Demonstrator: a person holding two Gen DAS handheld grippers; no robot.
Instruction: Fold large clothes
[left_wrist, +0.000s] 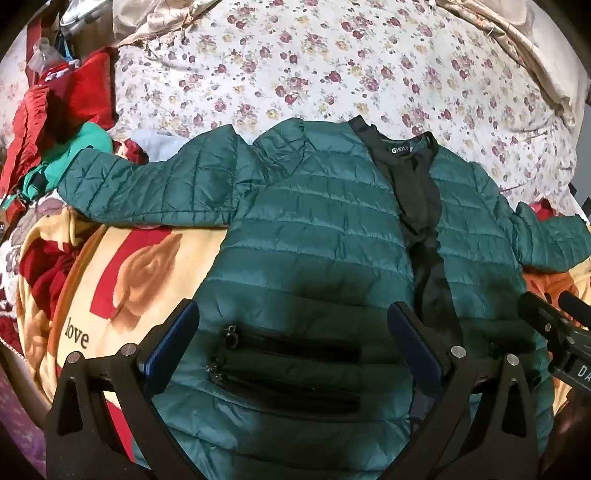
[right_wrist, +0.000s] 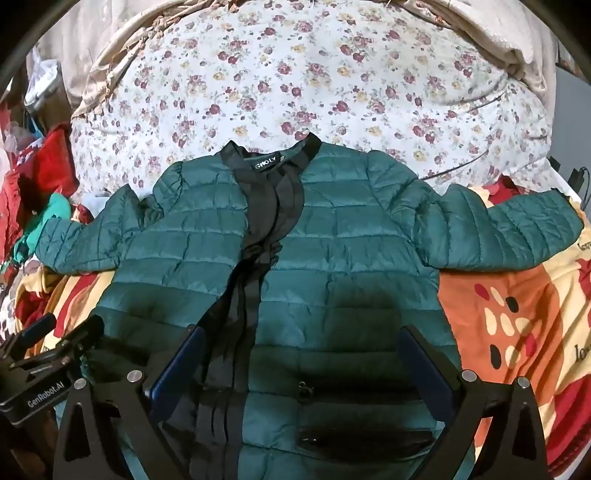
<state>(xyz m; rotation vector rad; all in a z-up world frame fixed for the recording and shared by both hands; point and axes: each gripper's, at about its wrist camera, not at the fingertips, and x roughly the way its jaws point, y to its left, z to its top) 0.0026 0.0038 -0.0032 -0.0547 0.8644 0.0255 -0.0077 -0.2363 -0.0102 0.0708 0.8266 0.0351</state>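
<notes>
Bed (right_wrist: 332, 74) holds teal puffer jacket (right_wrist: 351, 229) spread flat; both grippers' fingers (left_wrist: 173, 343) gape empty; slippery shell probably slides when pinched.

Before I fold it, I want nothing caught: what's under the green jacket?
The green jacket lies on a yellow-and-red blanket, collar end on the floral sheet. Anything beneath its body is hidden.

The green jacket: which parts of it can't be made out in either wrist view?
- Green jacket hem: cut off by the bottom edge and the open left gripper, left wrist view.
- Left cuff: runs into the clothes pile, right wrist view.
- Collar label: too small to read surely.
- Back: underneath.
</notes>
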